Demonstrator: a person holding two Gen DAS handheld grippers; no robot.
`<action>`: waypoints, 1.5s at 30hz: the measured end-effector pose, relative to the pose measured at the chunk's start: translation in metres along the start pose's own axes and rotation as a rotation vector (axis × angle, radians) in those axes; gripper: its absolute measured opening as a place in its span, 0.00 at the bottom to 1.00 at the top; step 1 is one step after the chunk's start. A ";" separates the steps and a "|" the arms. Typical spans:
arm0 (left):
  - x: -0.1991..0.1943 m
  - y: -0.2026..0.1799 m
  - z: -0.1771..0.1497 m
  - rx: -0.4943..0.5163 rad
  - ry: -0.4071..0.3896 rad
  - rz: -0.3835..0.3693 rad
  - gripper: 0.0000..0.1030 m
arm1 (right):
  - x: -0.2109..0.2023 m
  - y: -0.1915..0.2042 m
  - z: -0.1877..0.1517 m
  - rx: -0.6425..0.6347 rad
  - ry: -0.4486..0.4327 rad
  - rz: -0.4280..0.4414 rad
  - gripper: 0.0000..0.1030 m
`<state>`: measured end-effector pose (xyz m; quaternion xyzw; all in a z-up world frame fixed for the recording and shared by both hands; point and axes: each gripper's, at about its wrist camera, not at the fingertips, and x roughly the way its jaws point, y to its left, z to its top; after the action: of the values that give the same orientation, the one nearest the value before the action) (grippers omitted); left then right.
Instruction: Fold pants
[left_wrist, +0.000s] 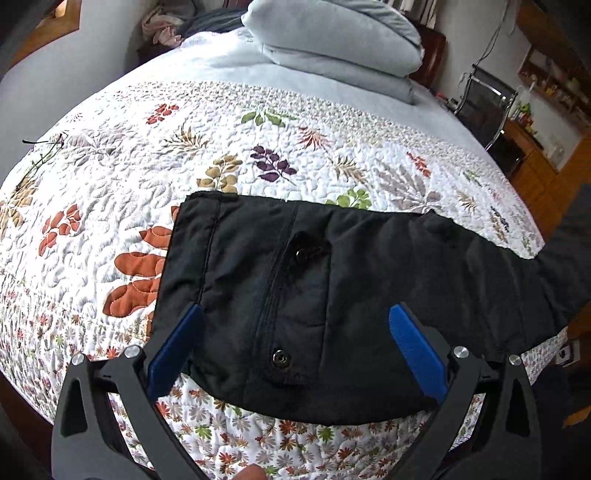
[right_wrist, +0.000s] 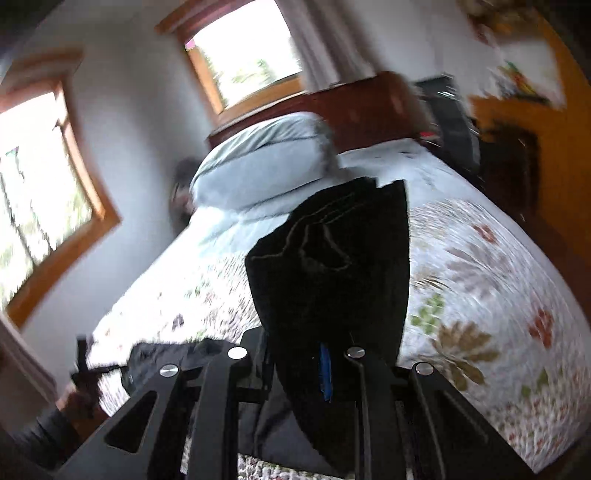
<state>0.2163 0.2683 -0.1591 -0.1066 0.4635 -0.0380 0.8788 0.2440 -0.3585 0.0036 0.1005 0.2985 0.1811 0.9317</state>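
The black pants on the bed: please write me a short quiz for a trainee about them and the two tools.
1. True or false: the left tool is shut on the pants.
2. Which tool holds pants fabric? A) left B) right C) neither
3. Fill in: the pants lie on a flowered ____.

Key: 1. False; its fingers stand open above the waist part. 2. B; the right tool grips the fabric. 3. Quilt.
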 end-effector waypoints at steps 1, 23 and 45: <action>-0.002 0.002 -0.001 -0.003 -0.002 -0.008 0.97 | 0.007 0.016 -0.001 -0.040 0.018 0.001 0.19; -0.008 0.046 -0.029 -0.087 0.010 -0.034 0.97 | 0.164 0.199 -0.194 -0.712 0.371 -0.153 0.18; -0.008 0.055 -0.035 -0.168 0.029 -0.064 0.97 | 0.133 0.191 -0.183 -0.542 0.390 0.057 0.64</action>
<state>0.1815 0.3180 -0.1845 -0.1941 0.4740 -0.0287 0.8584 0.1836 -0.1161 -0.1557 -0.1794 0.4092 0.2956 0.8444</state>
